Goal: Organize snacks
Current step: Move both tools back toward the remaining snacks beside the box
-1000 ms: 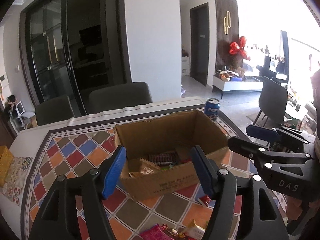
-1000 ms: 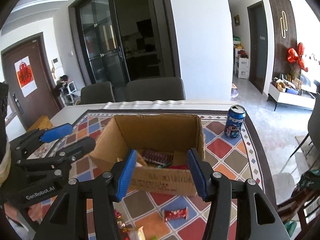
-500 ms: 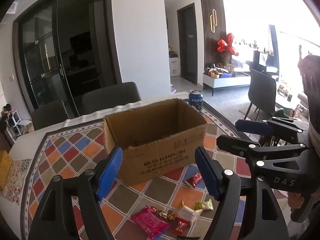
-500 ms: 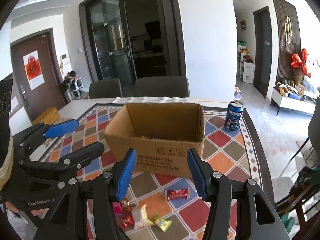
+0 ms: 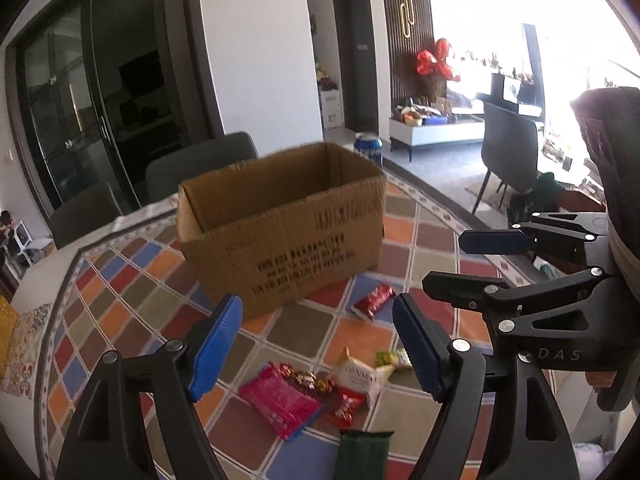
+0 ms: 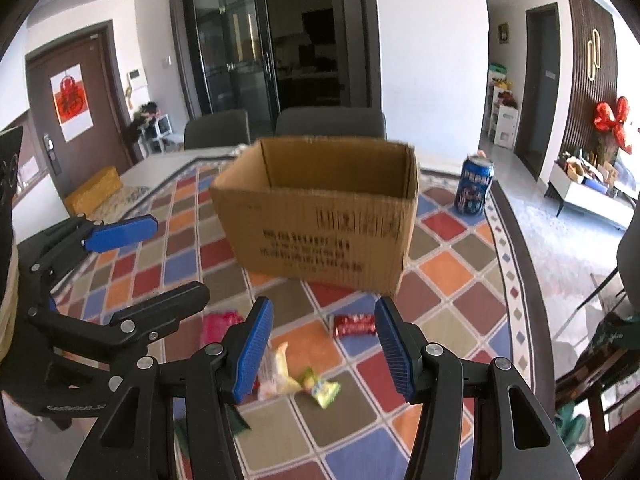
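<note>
Behind the printed cardboard box [image 6: 320,208] stands a Pepsi can [image 6: 475,187]; both grippers' fingers [image 5: 218,344] spread, empty.

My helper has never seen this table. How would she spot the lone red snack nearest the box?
Find the open cardboard box on the checkered tablecloth. Just in front of its printed side lies a red wrapper. It sits alone, apart from the snack pile.

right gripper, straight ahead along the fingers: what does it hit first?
Probably the red snack packet lying on the tablecloth just ahead of the open right gripper, or the cloth beside it. The cardboard box stands behind. Depth is uncertain through the fisheye.
</note>
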Demonstrator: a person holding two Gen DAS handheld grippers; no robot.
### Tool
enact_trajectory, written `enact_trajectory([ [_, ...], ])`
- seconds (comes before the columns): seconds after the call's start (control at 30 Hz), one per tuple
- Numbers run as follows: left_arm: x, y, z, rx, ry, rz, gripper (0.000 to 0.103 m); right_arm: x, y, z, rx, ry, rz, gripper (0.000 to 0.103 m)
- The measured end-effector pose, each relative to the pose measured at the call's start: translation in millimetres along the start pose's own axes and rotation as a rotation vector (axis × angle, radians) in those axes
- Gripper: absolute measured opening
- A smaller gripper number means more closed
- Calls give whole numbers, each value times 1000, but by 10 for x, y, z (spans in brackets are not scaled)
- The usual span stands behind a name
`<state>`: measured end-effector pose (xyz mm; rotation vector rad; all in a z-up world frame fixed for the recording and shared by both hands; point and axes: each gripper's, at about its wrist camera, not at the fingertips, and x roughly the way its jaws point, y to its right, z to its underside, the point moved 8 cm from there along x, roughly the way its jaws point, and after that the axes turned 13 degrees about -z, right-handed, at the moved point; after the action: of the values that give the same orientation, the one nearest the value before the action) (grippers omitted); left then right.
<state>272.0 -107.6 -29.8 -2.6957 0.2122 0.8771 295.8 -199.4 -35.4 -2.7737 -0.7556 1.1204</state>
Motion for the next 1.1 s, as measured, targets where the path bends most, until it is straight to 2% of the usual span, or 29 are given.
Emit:
enact_trajectory([
  [0.27,134,197,304,62,-57,46,77,169,20,362,4,-98,-2,54],
  [0.6,441,367,647,157,-166,110,77,447,64,692,-37,-240,5,54],
  [0.93,791,506,860,212,-265,155,77,770,120,898,-93,-371,-14,54],
  [1.1,921,550,897,226,-287,157,77,915,169,956,-110,-417,-22,54],
])
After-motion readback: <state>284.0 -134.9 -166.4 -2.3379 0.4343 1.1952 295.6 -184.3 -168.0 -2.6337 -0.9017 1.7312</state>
